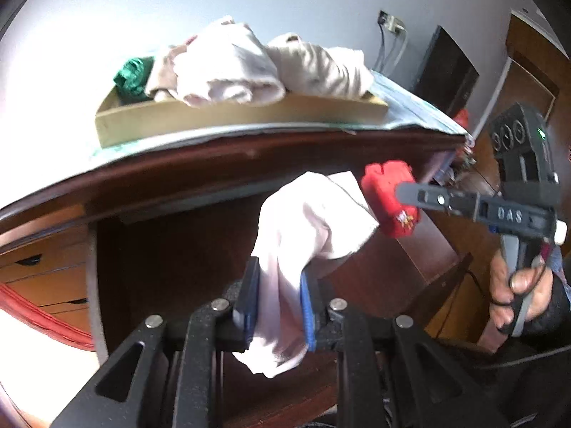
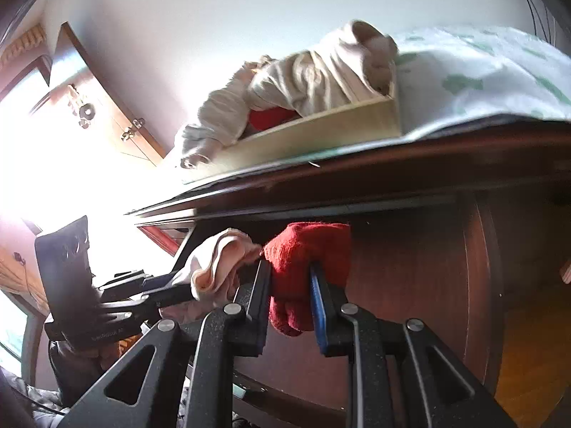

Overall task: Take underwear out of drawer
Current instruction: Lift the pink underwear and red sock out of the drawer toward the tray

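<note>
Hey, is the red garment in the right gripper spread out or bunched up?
Bunched up: the red garment sits wadded between the right gripper fingers, clamped shut.

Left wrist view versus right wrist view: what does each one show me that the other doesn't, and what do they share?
Only the left wrist view shows a green garment at the tray's end, a hand on the right gripper's handle, and wooden drawers.

Only the right wrist view shows a red item inside the tray and a bright window.

Both show the left gripper shut on a pale pink garment, the right gripper shut on a red garment, and the tray piled with pale clothes.
</note>
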`<state>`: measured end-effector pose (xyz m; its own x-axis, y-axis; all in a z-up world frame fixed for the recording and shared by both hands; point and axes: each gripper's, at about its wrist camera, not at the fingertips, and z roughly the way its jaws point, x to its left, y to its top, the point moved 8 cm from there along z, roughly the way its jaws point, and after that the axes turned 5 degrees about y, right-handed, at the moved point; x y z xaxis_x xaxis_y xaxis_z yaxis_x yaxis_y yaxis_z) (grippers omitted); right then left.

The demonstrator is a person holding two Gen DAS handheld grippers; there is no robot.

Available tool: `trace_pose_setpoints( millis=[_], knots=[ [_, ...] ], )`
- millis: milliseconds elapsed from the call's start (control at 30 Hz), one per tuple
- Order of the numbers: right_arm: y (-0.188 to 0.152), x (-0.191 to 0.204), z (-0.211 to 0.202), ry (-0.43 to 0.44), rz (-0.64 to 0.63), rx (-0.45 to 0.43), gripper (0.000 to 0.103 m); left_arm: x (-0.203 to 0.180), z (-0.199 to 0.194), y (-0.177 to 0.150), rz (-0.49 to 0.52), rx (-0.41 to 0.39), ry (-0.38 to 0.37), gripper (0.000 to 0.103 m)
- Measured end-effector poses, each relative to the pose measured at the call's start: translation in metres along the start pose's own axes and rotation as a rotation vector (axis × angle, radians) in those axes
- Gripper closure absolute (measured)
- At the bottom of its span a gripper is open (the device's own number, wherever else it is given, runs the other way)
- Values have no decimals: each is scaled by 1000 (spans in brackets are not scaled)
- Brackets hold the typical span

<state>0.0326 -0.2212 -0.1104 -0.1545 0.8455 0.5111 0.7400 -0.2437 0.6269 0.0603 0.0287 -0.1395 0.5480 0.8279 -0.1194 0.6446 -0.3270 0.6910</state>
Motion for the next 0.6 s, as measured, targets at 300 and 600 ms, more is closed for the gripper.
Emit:
trace_pose_setpoints(
  millis=[300,600],
  knots=[
    [4,28,0,-18,-60,-38,81,9,-22,7,11,-51,98,85],
    [13,46,-15,-4,-89,-78,81,3,-53,14,-7,-124,105,85]
  ],
)
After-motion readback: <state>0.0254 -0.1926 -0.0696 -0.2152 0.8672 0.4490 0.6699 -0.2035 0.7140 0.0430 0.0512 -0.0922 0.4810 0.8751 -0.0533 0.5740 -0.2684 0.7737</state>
